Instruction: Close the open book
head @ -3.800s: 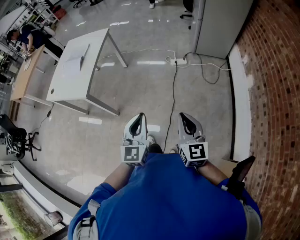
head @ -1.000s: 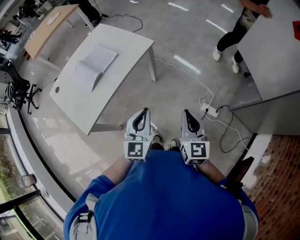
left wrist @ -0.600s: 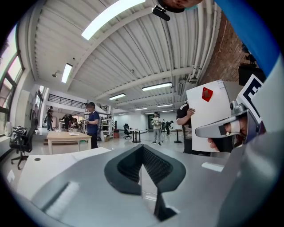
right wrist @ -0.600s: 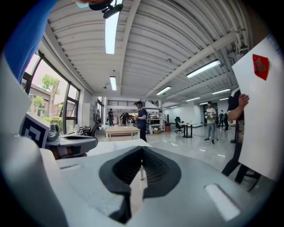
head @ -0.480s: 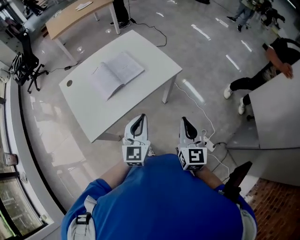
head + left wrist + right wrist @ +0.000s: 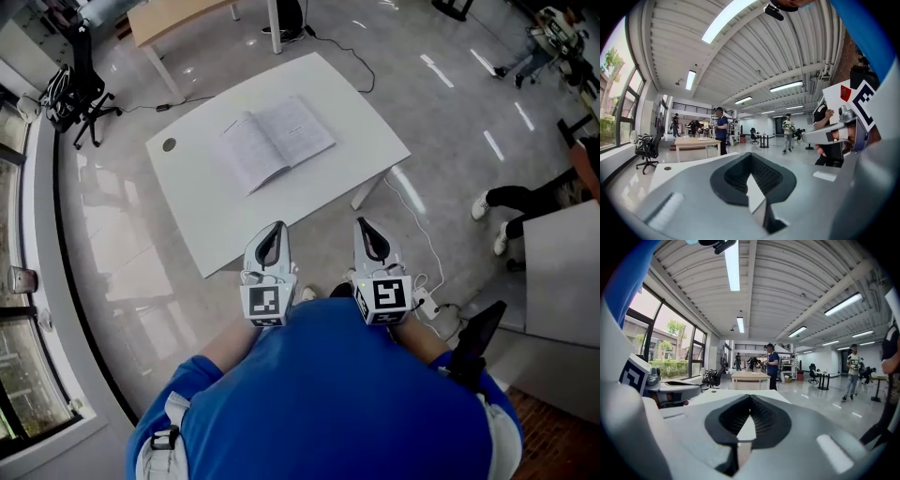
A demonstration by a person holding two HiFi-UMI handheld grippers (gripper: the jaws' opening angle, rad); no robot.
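Book [image 6: 277,139] lies open, pages up, mid-table [image 6: 211,230], well ahead of both grippers. Left gripper [image 6: 275,234] and right gripper [image 6: 367,232]: jaws pressed together, nothing between, held near body, short of table edge.

Risks, as judged:
- Closed tips may catch single leaf and crease it.
- Sideways push could skid book toward edge, since top looks smooth, probably low grip.
- Loose cable [image 6: 424,246] right of table could snag step.

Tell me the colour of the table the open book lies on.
White. The table shows best in the head view.
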